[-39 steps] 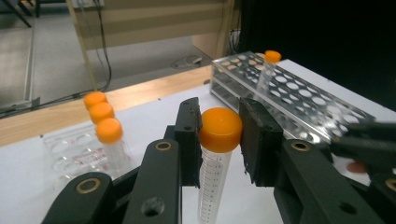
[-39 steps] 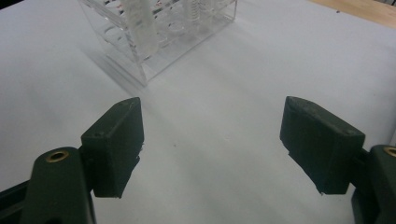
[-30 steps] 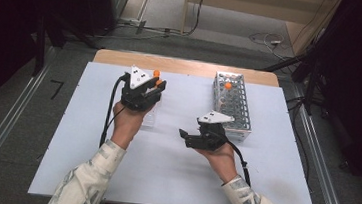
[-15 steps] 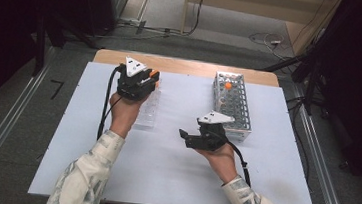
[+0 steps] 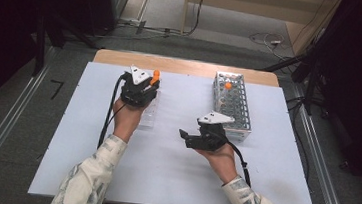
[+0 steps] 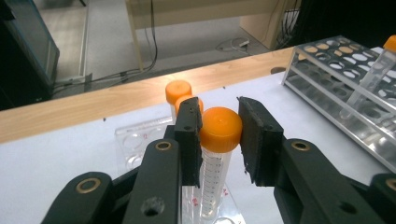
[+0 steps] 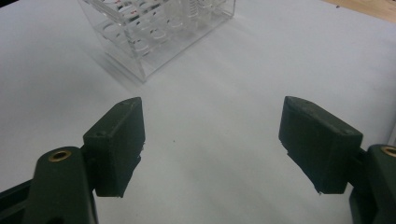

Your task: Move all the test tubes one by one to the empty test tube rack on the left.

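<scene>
Your left gripper is clamped on a tube by its orange cap, jaws pinching the cap from both sides. The tube hangs upright, long axis straight down, tip over the clear rack just below. In the high view the left gripper sits over the far end of that clear rack.

What matters next, as I judge it: tube axis against hole axis. Keep it vertical and centred over a free hole before you go lower, or the tip will catch the rack's top plate. Two more capped tubes stand right behind your jaws, so don't drift forward.

Your right gripper is spread wide with nothing in it, above bare table, well apart from the tube. The metal rack with one tube lies off to the right.
</scene>
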### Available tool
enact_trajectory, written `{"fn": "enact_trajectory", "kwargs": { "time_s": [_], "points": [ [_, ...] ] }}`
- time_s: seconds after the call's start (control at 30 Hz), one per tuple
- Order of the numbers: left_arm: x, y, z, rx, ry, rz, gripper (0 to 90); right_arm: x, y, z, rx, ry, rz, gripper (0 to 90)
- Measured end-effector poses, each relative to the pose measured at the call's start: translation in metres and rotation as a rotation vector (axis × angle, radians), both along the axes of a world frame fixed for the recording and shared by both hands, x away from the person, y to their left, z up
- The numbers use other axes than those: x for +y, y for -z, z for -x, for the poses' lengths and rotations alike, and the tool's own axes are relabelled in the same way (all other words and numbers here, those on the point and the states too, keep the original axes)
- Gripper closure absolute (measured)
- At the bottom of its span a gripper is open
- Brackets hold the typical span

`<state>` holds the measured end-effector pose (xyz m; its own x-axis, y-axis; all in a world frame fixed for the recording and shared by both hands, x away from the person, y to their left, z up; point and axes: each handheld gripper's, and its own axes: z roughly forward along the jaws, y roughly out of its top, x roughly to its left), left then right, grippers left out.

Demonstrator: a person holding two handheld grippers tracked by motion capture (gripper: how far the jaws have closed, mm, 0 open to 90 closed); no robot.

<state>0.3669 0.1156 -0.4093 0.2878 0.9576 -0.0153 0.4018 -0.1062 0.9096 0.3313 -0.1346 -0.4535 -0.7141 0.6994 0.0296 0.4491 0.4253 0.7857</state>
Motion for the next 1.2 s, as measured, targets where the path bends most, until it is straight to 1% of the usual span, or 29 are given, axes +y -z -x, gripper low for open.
{"fn": "enact_trajectory", "kwargs": {
  "time_s": [0.3, 0.37, 0.43, 0.53, 0.6, 0.7, 0.73, 0.8, 0.87, 0.97, 1.07, 1.1, 1.13, 1.2],
  "points": [
    [-0.002, 0.015, 0.000, 0.035, -0.013, -0.005, 69.9, 0.000, 0.001, -0.001, 0.003, 0.003, 0.002, 21.5],
    [-0.002, 0.017, 0.000, 0.043, -0.012, -0.006, 69.4, 0.000, 0.000, -0.001, 0.004, 0.004, 0.000, 21.5],
    [-0.002, 0.016, 0.000, 0.041, -0.008, -0.002, 68.5, -0.001, 0.000, -0.001, 0.003, 0.003, 0.000, 21.5],
    [-0.003, 0.013, 0.003, 0.025, 0.001, 0.009, 61.1, -0.001, 0.000, -0.001, -0.001, 0.005, -0.005, 21.6],
    [-0.004, 0.011, 0.006, 0.015, 0.001, 0.010, 54.4, -0.002, -0.002, -0.001, -0.003, 0.011, -0.009, 21.8],
    [-0.005, 0.006, 0.016, -0.025, -0.011, 0.018, 41.3, -0.005, -0.005, -0.001, -0.012, 0.023, -0.016, 22.4],
    [-0.005, 0.005, 0.021, -0.036, -0.015, 0.025, 37.1, -0.006, -0.006, -0.001, -0.022, 0.025, -0.014, 22.5],
    [-0.005, 0.004, 0.028, -0.044, -0.010, 0.041, 29.1, -0.009, -0.010, -0.002, -0.035, 0.043, -0.016, 22.5],
    [-0.004, 0.006, 0.037, -0.039, -0.001, 0.072, 24.6, -0.014, -0.015, -0.003, -0.053, 0.068, -0.017, 22.5],
    [-0.001, 0.010, 0.046, -0.039, 0.008, 0.088, 24.3, -0.024, -0.023, -0.008, -0.077, 0.107, -0.023, 22.5],
    [0.000, 0.015, 0.052, -0.039, 0.010, 0.100, 24.4, -0.033, -0.030, -0.014, -0.097, 0.162, -0.027, 22.8],
    [0.000, 0.016, 0.053, -0.037, 0.015, 0.096, 24.4, -0.039, -0.034, -0.018, -0.101, 0.189, -0.035, 23.1],
    [0.000, 0.016, 0.054, -0.033, 0.020, 0.090, 24.4, -0.042, -0.037, -0.022, -0.105, 0.200, -0.040, 23.1],
    [0.000, 0.014, 0.056, -0.042, 0.020, 0.102, 24.4, -0.050, -0.044, -0.029, -0.123, 0.244, -0.039, 23.4]
  ]
}}
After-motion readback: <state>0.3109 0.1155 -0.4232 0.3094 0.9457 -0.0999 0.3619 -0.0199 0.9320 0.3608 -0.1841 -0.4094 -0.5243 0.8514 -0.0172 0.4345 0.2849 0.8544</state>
